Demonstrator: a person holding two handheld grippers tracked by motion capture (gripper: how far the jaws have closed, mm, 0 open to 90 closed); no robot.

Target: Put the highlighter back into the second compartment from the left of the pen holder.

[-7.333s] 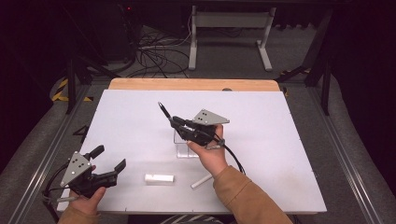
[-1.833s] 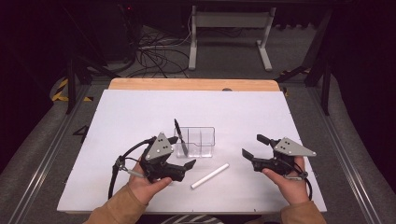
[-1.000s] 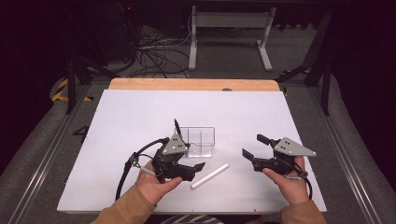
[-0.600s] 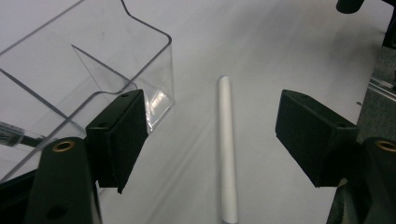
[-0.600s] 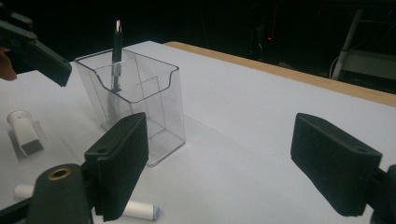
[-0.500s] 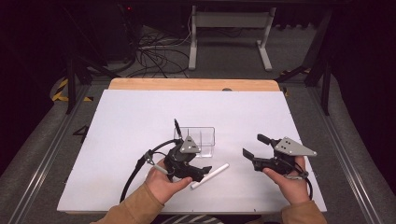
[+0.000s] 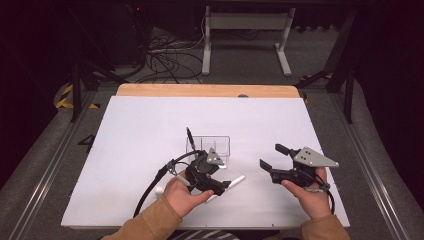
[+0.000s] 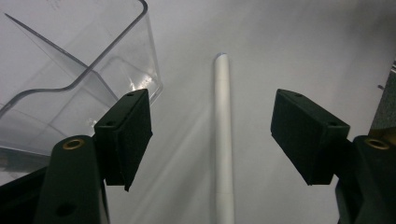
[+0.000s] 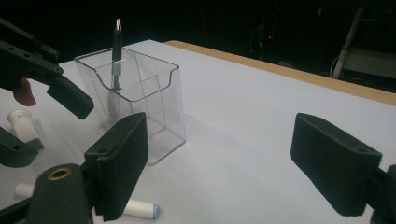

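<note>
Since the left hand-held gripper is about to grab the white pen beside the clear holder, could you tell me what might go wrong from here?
1. The left hand-held gripper has been closing around the white pen, but neither pad touches it yet. The round barrel lies flat on the table and could roll or squirt out.
2. The left pad sits close to the clear holder; it might nudge the light holder and tip the dark pen standing in it.

I can't read any text, label, brand or number from here. Faint marks sit at the top edge of the clear box in the left gripper view, perhaps moulded lettering, but they are too blurred to read.
</note>
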